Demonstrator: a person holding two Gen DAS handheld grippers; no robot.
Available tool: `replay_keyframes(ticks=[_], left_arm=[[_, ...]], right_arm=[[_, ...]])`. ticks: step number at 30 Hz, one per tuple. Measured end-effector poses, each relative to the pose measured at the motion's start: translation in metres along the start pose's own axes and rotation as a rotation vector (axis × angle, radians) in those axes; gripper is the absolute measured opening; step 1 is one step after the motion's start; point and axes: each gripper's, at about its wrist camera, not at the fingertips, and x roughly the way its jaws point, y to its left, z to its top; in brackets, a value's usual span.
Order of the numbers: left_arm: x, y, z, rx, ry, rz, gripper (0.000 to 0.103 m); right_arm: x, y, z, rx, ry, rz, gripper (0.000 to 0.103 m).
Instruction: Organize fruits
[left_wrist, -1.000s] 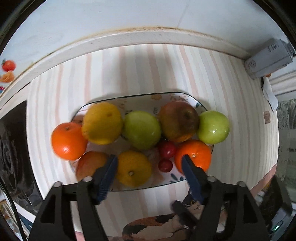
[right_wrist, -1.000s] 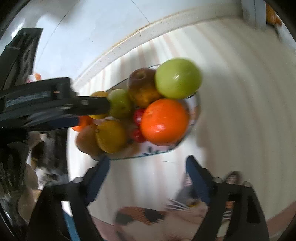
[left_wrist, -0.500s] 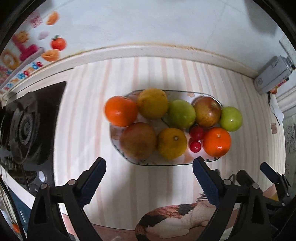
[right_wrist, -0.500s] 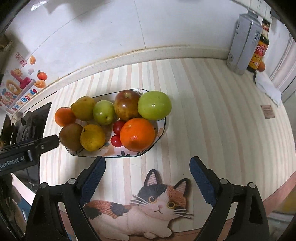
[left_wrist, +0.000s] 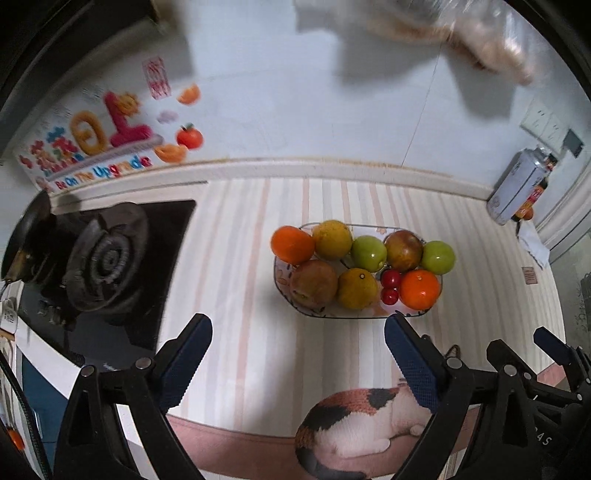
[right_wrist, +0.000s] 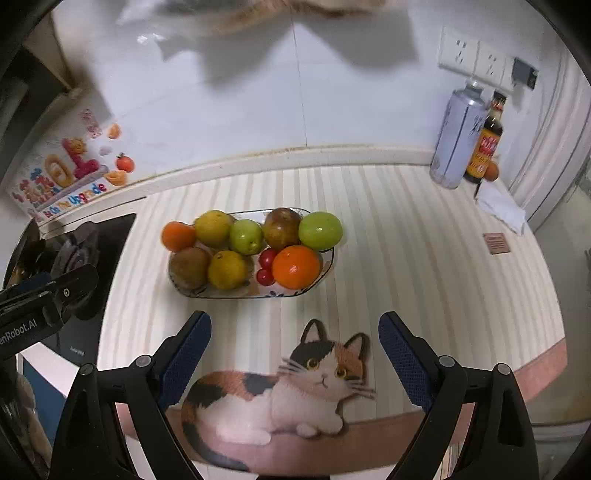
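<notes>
On the striped counter mat (right_wrist: 424, 266) the oval plate (right_wrist: 328, 263) holds all the fruit, oranges (right_wrist: 296, 266), green apples, cherry tomatoes. Left gripper (left_wrist: 297, 354) and right gripper (right_wrist: 294, 349) hang above, jaws spread and empty; organizing looks finished, nothing left but withdrawing.

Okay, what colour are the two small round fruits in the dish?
Red; the two small fruits show best in the right wrist view.
</notes>
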Motion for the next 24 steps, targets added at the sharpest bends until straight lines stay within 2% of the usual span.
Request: replay_keyframes(ticks=[5,13,24], left_arm=[[-0.052,0.007,-0.027,0.009,-0.083,-0.021,0.096],[-0.129,0.023,-0.07,0.026,-0.17,-0.034,0.096],[-0.194,0.042,-0.123,0.045,-0.21,-0.068,0.096]], right_arm=[[-0.053,0.012,-0.028,-0.007,-0.054,0.003,0.094],[-0.137,0.033,-0.074,-0.014,-0.129,0.012,0.095],[-0.221,0.054,-0.136,-0.013,-0.188,0.001,0.097]])
